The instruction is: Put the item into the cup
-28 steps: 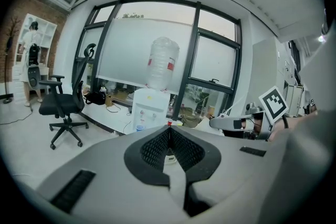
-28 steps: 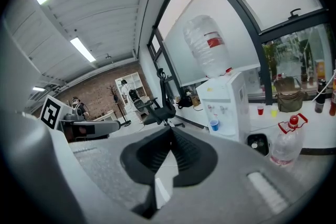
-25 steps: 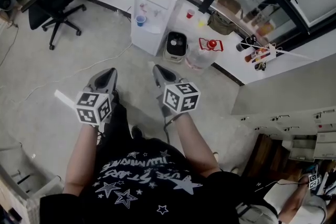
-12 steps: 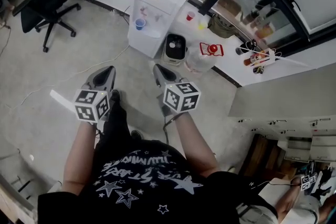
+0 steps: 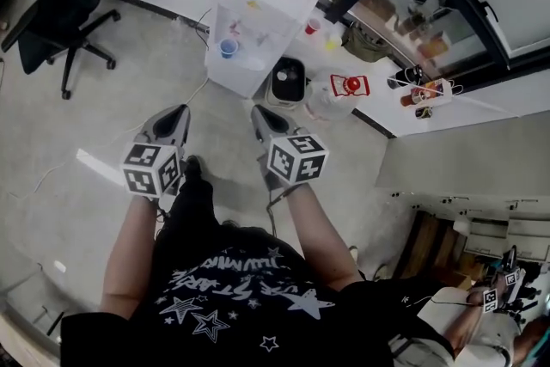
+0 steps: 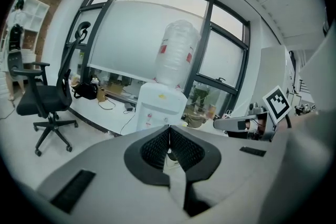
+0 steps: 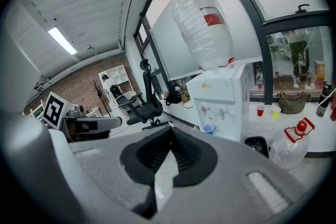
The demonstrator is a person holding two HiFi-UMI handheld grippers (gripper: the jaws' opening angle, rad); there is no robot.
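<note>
Head view, grippers: the left gripper (image 5: 178, 113) and the right gripper (image 5: 259, 113) are held side by side over bare floor (image 5: 103, 125), both pointing to 12 o'clock.
Head view, surroundings: a white water dispenser (image 5: 253, 21) stands at 12 o'clock, well apart from the tips. An office chair (image 5: 60, 9) is at 10 o'clock and a red-capped jug (image 5: 339, 94) at 1 o'clock.
Head view, cups: a blue cup (image 5: 228, 48) sits in the dispenser's tap recess. A red cup (image 5: 312, 26) and a yellow cup (image 5: 329, 39) stand on the ledge (image 5: 382, 116) at the dispenser's 3 o'clock side.
Head view, item: none can be picked out, and which cup is meant cannot be told.
Left gripper view, fingers: the ribbed pads (image 6: 155, 147) are pressed together with nothing between them. The dispenser and its inverted bottle (image 6: 176, 55) lie at 12 o'clock.
Right gripper view, fingers: the pads (image 7: 184, 152) meet tip to tip and are empty. The blue cup lies at 1 o'clock beyond the tips, the red and yellow cups at 2 o'clock.
Handling (judgement): the cups look like thin disposables, so light, soft-walled and easy to tip or crush. One is best steadied low on its wall with a light squeeze, or left standing while the item is dropped in from above. How the item itself handles cannot be judged.
</note>
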